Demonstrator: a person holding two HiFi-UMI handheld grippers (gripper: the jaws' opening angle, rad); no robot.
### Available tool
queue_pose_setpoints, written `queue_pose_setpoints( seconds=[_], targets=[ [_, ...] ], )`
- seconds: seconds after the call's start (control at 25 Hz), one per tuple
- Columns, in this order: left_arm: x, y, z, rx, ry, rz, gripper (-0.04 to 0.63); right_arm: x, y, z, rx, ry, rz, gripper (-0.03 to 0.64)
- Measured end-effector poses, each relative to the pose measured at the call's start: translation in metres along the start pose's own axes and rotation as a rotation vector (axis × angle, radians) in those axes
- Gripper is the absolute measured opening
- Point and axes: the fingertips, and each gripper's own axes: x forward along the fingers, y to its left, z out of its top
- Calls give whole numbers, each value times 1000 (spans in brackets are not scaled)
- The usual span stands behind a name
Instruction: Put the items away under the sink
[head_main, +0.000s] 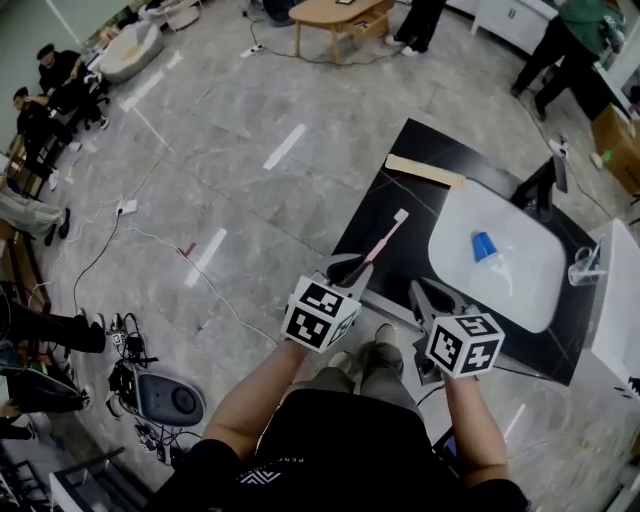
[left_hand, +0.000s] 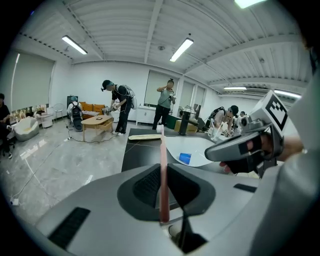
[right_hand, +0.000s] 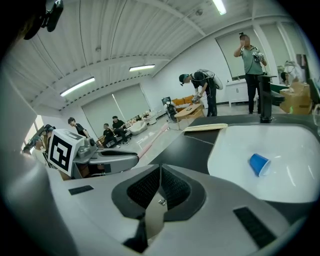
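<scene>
left gripper (head_main: 350, 268): clamped on pink toothbrush (head_main: 386, 240) | right gripper (head_main: 424, 296): jaws together, nothing held | blue cup (head_main: 483, 246): on its side in white sink (head_main: 530, 292) | shirt print (head_main: 262, 474): unreadable

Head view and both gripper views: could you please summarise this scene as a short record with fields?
Left gripper: fingers shut on pink toothbrush, which sticks out ahead over the countertop
Right gripper: fingers together, nothing between them
Sink: white basin set in black countertop
In the sink: blue cup, lying on its side
On the countertop: flat beige strip near the far edge
Faucet: black, behind the basin
</scene>
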Motion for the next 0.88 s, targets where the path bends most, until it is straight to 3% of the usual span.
queue_pose_setpoints(
  seconds=[0.44,0.88],
  targets=[
    [-26,-26,-28,26,3,-84,49,-36,21,-39,14,-15,-86,37],
    [-26,-77,-44,40,8,-135,49,-81,12,-72,64,-51,-126,37]
  ],
)
